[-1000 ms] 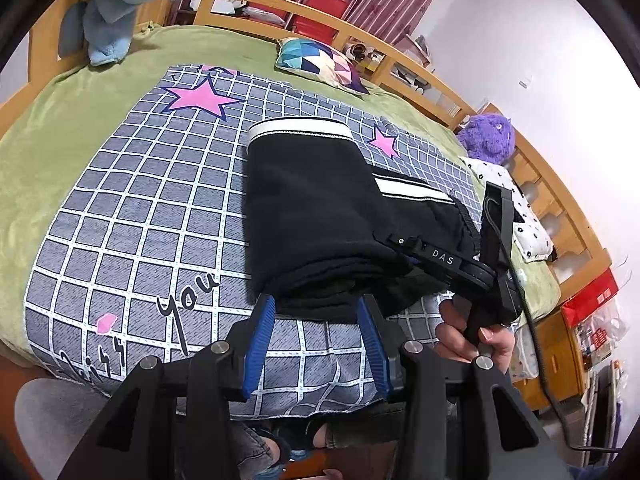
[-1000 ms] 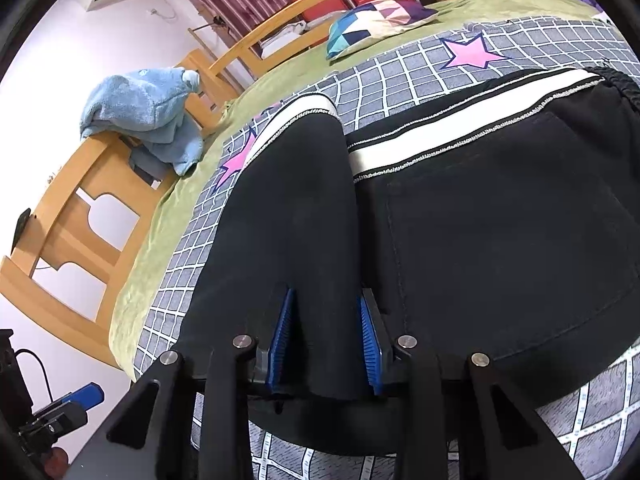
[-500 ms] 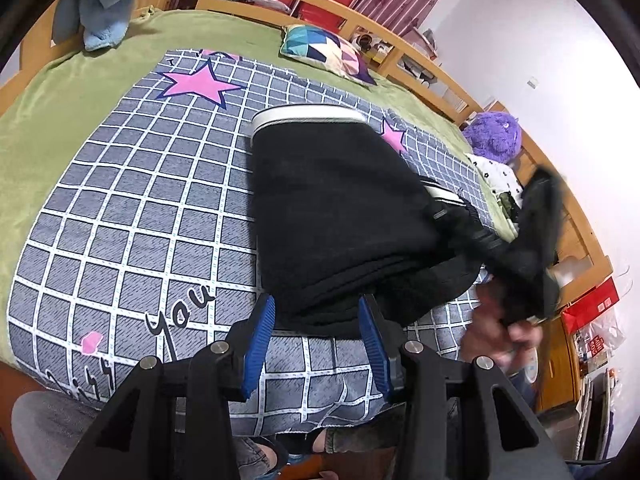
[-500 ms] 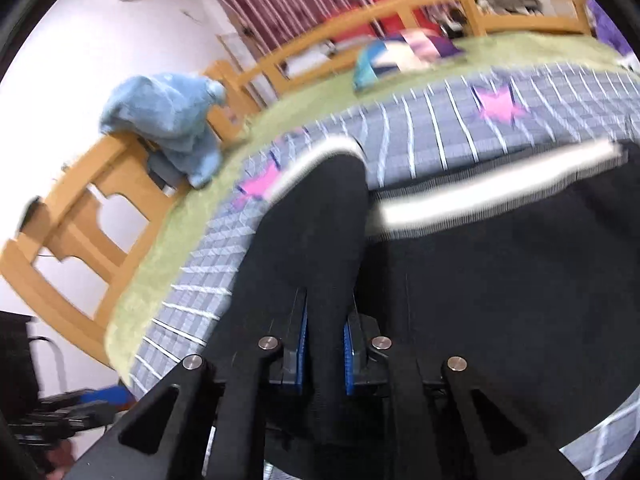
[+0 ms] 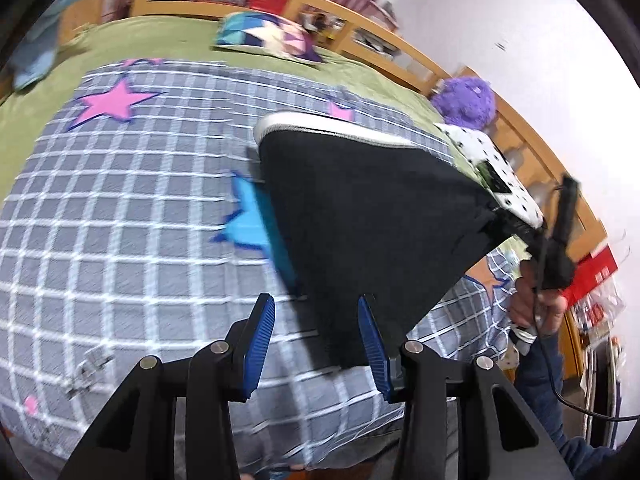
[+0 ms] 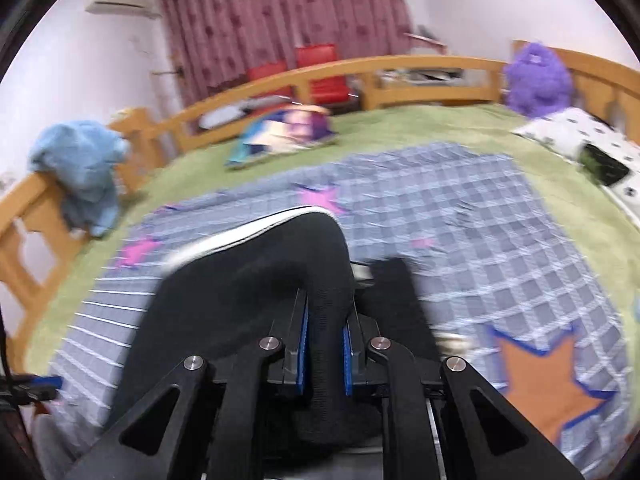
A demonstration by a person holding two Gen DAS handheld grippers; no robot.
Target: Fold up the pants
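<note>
The black pants (image 5: 360,208) with a white stripe hang lifted and stretched above the blanket. In the right wrist view my right gripper (image 6: 325,344) is shut on a bunched fold of the pants (image 6: 248,292), with both blue pads pressing the fabric. In the left wrist view that right gripper (image 5: 560,248) shows at the far right, held by a hand (image 5: 532,308). My left gripper (image 5: 316,348) stands open at the pants' near corner. The fabric lies against its right finger, and its left finger is clear of the cloth.
A grey checked blanket (image 5: 120,208) with stars covers the green bedspread (image 6: 400,128). A wooden rail (image 5: 360,12) rings the bed. A patterned pillow (image 5: 268,38), a purple plush toy (image 5: 466,98) and a spotted white cushion (image 5: 496,168) lie at the far side. A blue cloth (image 6: 80,160) hangs on the rail.
My right gripper closed on the pants and raised them off the blanket, uncovering a blue star. The left gripper slid along the bed's near edge, its jaws unchanged.
</note>
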